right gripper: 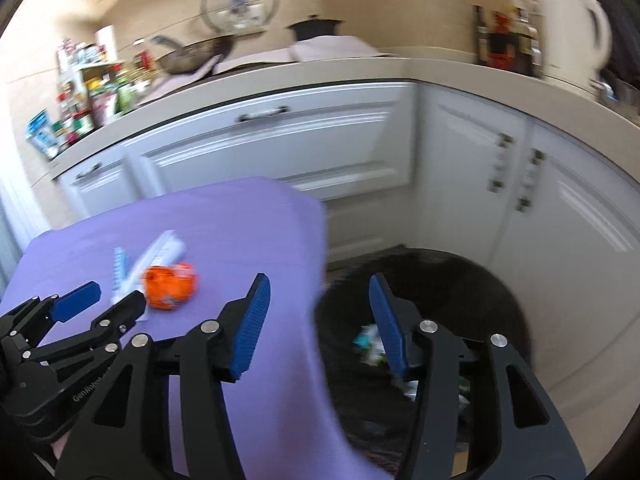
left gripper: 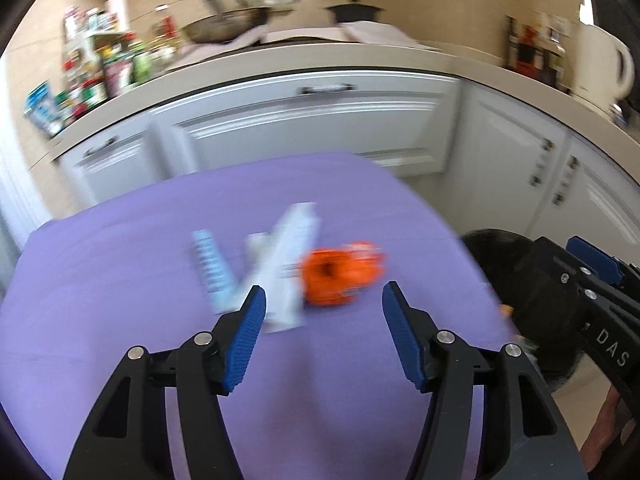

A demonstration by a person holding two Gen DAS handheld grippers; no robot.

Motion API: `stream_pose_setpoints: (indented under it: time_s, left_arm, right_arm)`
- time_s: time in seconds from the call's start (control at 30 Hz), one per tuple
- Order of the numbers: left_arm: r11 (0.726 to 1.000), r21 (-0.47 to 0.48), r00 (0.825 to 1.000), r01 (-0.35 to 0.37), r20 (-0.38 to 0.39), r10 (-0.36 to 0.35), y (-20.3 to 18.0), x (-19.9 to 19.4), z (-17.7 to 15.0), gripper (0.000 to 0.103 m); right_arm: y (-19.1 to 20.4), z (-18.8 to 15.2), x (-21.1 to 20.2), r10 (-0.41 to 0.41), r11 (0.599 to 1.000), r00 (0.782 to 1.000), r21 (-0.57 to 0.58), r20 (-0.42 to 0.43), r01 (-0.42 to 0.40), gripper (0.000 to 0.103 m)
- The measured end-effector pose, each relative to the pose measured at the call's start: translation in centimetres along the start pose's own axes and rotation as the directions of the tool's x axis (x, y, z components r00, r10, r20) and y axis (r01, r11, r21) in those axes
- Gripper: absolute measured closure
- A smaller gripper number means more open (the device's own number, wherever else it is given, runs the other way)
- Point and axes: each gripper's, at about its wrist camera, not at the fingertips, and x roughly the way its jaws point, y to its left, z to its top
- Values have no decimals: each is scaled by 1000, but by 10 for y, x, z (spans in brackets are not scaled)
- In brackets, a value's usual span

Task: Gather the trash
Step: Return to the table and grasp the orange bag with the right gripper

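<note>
Trash is seen lying on the purple tabletop (left gripper: 120, 264): an orange wrapper (left gripper: 338, 276), with a white packet (left gripper: 286, 264) touching it on its left and a pale blue packet (left gripper: 212, 272) just beyond that. The left gripper (left gripper: 323, 336) is held above the tabletop just short of the orange wrapper, jaws spread wide, nothing between them. The right gripper (right gripper: 318, 322) is held apart too and empty, poised over the dark bin (right gripper: 460, 280) standing right of the tabletop. Scraps (right gripper: 370, 342) are glimpsed inside the bin. Both views are blurred.
</note>
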Motion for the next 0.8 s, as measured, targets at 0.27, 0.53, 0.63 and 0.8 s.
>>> stream_pose_setpoints:
  time_s: [0.27, 0.53, 0.63, 0.8]
  left_arm:
    - [983, -118, 990, -138, -21, 136, 86, 0, -8, 40]
    - [962, -182, 979, -204, -50, 198, 135, 5, -19, 39]
    - [958, -195, 978, -208, -65, 199, 144, 8, -22, 38]
    - [960, -197, 979, -199, -77, 187, 147, 12, -25, 37]
  right_arm:
    - [71, 1, 31, 94, 992, 993, -76, -68, -99, 47]
    - [101, 1, 60, 112, 988, 985, -89, -129, -124, 38]
    - [105, 1, 71, 112, 989, 982, -79, -153, -125, 38]
    - [106, -3, 82, 120, 989, 974, -63, -190, -134, 38]
